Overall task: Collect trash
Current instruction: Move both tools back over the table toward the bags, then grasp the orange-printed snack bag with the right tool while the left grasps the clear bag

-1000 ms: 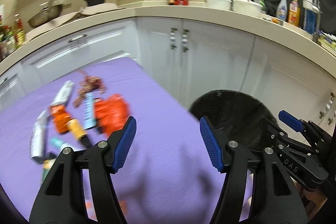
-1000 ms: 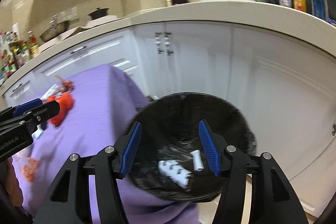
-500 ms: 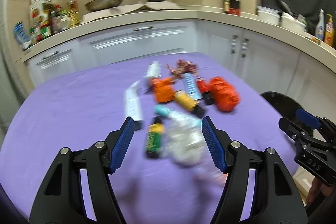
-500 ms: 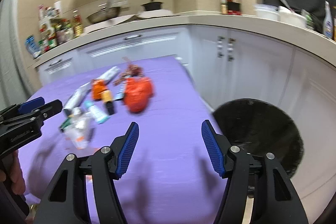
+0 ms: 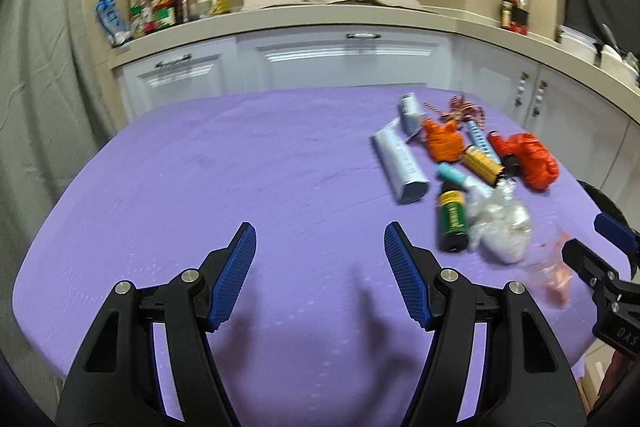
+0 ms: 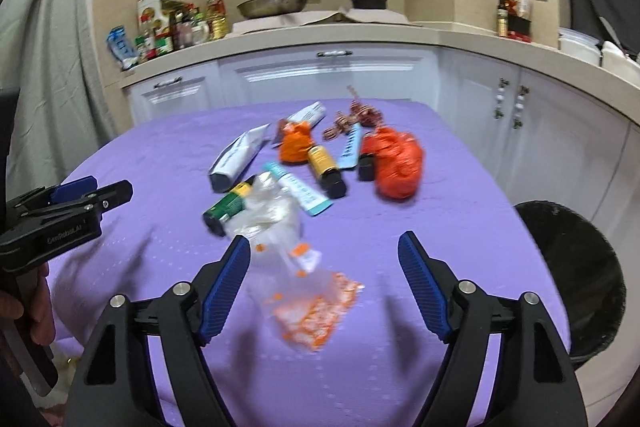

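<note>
Trash lies in a pile on the purple table (image 6: 440,227): a white tube (image 6: 240,159), a green bottle (image 6: 226,209), crumpled clear plastic (image 6: 268,211), a yellow bottle (image 6: 326,167) and an orange bag (image 6: 396,163). A clear bag with orange bits (image 6: 312,303) lies nearest, between the jaws of my right gripper (image 6: 324,255), which are opening and not touching it. My left gripper (image 5: 320,247) is open over bare cloth, left of the green bottle (image 5: 452,219) and the white tube (image 5: 400,163). Nothing is held.
A black-lined bin (image 6: 572,275) stands on the floor off the table's right edge. White cabinets and a counter (image 6: 320,39) with bottles, a pan and a pot run behind. A grey curtain (image 5: 36,67) hangs at the left. A hand (image 6: 36,311) holds the left gripper.
Both views have swung from the black bin back over the table and its trash pile. The right gripper's jaws stand wider than before. The left gripper has gone left past the pile.
</note>
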